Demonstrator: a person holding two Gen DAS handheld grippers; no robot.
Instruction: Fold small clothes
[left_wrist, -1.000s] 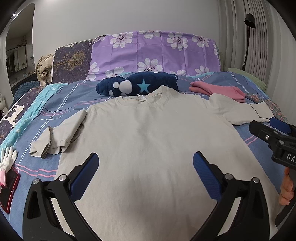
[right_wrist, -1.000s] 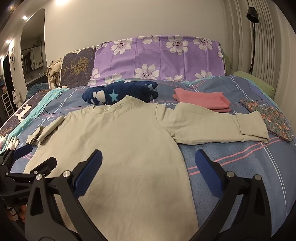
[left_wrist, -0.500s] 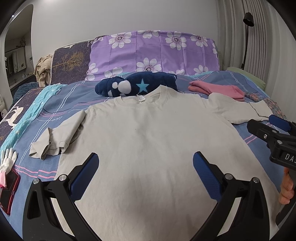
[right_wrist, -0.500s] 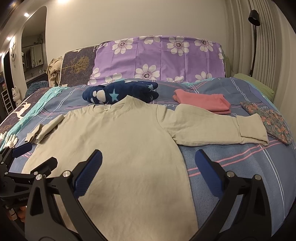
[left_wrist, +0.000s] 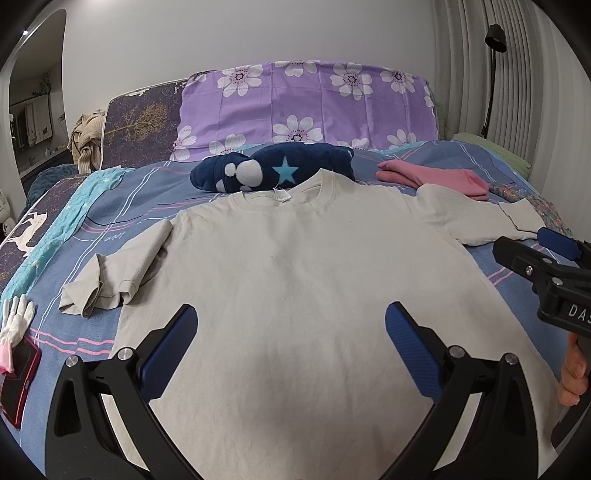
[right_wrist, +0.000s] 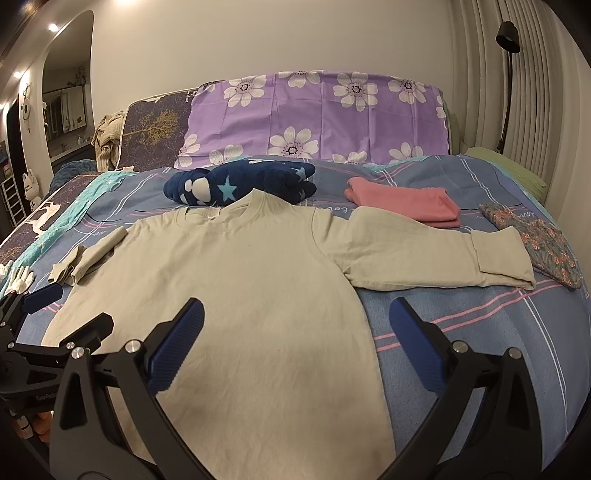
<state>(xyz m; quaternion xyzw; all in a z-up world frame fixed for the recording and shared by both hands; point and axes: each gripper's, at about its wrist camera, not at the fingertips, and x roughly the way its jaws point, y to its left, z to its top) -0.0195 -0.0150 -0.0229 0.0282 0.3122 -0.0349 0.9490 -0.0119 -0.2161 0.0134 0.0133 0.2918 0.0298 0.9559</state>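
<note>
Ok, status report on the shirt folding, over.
Both hand-held grippers open, left, right, holding nothing. Beige shirt flat on bed, unfolded; one sleeve bunched, other sleeve stretched out. Nothing blocking.

Both views are sharp and evenly lit. The left wrist view reads cool and whitish, the right wrist view warm and yellowish, with ceiling spots glaring at upper left. Fisheye bending curves the edges and corners go black. A soft shadow falls on the shirt between the fingers of the right hand-held gripper.

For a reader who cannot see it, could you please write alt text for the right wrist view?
A beige long-sleeved shirt lies flat on a blue striped bedspread, the open right gripper hovering over its hem. Behind it lie a navy star blanket and folded pink garment.
</note>
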